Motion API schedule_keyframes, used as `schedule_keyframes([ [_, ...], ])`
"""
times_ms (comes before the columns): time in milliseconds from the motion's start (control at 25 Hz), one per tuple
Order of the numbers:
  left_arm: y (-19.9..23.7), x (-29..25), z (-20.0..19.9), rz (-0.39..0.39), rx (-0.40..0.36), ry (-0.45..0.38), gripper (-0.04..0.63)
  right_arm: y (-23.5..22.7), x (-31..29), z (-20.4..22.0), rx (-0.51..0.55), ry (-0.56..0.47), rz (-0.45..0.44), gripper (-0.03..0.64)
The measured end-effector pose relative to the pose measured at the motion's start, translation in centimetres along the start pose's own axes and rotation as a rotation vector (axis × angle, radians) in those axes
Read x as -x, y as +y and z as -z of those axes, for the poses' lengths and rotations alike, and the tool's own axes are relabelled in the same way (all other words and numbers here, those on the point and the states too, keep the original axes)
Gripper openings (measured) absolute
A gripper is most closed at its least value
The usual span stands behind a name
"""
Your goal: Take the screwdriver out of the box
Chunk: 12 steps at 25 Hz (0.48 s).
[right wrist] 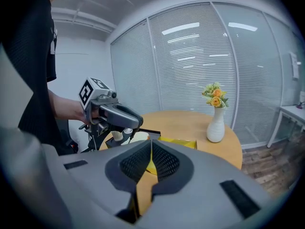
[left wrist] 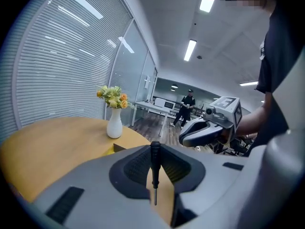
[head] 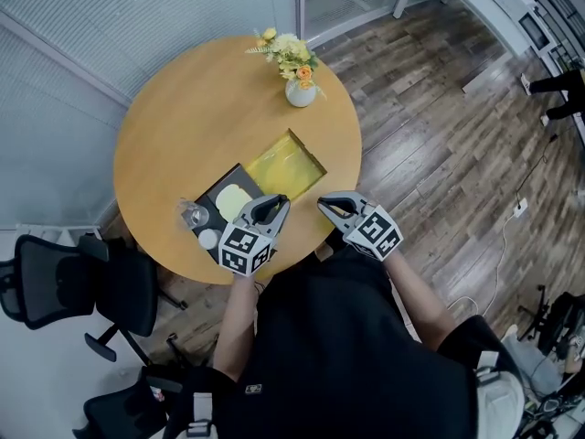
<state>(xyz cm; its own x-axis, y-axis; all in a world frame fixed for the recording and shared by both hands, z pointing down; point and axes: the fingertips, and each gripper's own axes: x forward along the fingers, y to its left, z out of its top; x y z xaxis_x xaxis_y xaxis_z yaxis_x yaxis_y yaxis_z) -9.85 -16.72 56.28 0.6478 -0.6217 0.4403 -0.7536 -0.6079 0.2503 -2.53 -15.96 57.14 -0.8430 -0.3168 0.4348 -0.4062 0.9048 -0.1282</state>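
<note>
Left gripper view alone shows screwdriver (left wrist: 155, 170): black handle, thin shaft, clamped upright between left gripper (left wrist: 155, 149) pads. Head view hides it under that gripper, over worktop (head: 183, 126) near edge. Right gripper (right wrist: 148, 147): jaws pressed together, empty. One open yellow-lined box (head: 285, 165), contents unclear. One adjoining black tray (head: 212, 197) holding pale oval. One flower vase (head: 300, 91).

wear: black short-slv top (head: 338, 337), slvs end above elbow | L gripper (head: 274, 201): rounded grey shell, black ribbed pads (left wrist: 136, 166), b/w square-marker cube (head: 245, 248) at rear | R gripper (head: 325, 205): same grey shell + black pads, b/w cube (head: 377, 230) | black strips (right wrist: 237, 193) on jaw tops
</note>
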Motion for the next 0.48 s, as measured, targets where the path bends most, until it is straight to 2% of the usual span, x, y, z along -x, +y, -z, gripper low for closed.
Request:
schedule_keyframes([
  [480, 0.44, 0.60, 0.46, -0.005, 0.015, 0.012, 0.064, -0.17, 0.00, -0.29, 0.022, 0.013, 0.006, 0.008],
])
